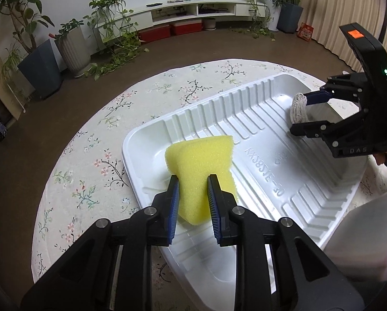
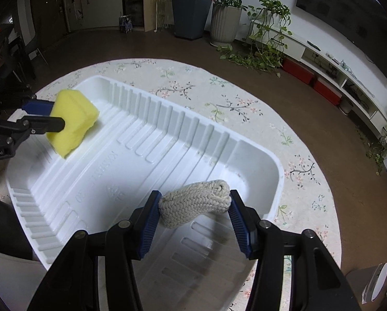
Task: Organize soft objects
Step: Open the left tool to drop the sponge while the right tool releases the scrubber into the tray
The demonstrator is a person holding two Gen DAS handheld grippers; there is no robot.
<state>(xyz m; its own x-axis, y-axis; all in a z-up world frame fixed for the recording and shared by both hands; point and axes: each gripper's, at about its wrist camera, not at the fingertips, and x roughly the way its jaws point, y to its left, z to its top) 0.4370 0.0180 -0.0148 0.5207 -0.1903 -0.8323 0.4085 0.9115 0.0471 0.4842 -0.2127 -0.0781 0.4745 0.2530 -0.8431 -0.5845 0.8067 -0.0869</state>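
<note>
Currently: left gripper (image 1: pixel 193 185) pinching yellow sponge (image 1: pixel 198 165) at one end of white tray (image 1: pixel 271 98), right gripper (image 2: pixel 194 202) pinching knitted roll (image 2: pixel 196 203) at the other; release low, well apart.

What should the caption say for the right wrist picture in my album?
Right gripper holds a knitted roll over the white tray; left gripper pinches a yellow sponge.

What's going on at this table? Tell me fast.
A person with a gripper in each hand is putting soft things into a white tray on a flowered tablecloth. The left gripper pinches a yellow sponge at one end of the tray; the right gripper grips a rolled cream knit cloth over the other end. Neither is released yet.
</note>
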